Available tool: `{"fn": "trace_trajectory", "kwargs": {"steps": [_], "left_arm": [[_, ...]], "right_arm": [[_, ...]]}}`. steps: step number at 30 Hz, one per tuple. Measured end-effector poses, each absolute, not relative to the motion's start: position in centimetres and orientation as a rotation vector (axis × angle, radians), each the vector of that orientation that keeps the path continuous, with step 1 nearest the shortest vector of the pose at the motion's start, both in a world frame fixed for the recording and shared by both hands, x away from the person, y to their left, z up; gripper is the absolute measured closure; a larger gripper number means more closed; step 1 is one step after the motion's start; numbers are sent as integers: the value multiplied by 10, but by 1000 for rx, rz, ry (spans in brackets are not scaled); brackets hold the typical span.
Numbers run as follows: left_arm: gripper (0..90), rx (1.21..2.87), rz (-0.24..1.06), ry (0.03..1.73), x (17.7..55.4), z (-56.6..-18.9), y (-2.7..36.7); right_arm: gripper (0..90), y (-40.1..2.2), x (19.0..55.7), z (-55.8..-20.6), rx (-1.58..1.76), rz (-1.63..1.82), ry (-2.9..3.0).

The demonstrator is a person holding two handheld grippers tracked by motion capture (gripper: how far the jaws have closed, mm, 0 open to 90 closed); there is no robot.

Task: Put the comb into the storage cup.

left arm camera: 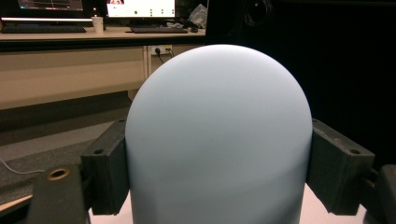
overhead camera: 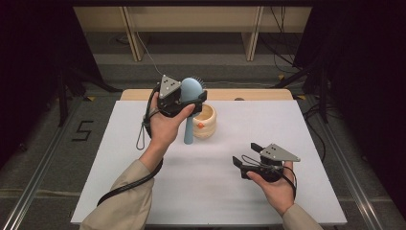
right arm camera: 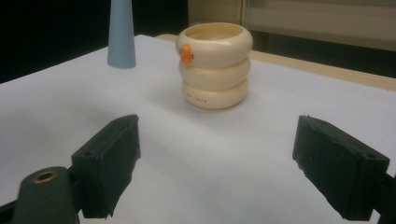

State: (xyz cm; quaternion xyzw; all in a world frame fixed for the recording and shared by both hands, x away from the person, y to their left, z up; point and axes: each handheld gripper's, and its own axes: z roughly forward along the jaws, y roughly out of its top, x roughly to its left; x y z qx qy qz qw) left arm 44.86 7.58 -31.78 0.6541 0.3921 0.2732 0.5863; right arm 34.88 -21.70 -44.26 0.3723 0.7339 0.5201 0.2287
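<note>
A: Where's the blue hairbrush (overhead camera: 190, 103)?
B: Upright, handle tip on the tabletop (overhead camera: 210, 191) just beside the cream holder (overhead camera: 205, 121), its head clamped in the left gripper (overhead camera: 184, 98).
A: And the right gripper (overhead camera: 245, 155)?
B: Jaws apart, holding nothing, well away from the holder.

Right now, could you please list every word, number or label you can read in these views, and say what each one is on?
"5": painted on the floor left of the white table, high view.
Small reddish print low on the cream ribbed cup, right gripper view: too blurred to read.
Monitor screens on the far desk, left gripper view: too small to read.
Blue hairbrush: no text.
</note>
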Motion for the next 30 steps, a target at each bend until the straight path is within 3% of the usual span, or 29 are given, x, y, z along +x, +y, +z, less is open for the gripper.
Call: {"fn": "trace_trajectory", "kwargs": {"steps": [30], "left_arm": [[197,1482,673,954,467,-307,77]], "right_arm": [[157,-232,340,-446,1037,1396,1999]]}}
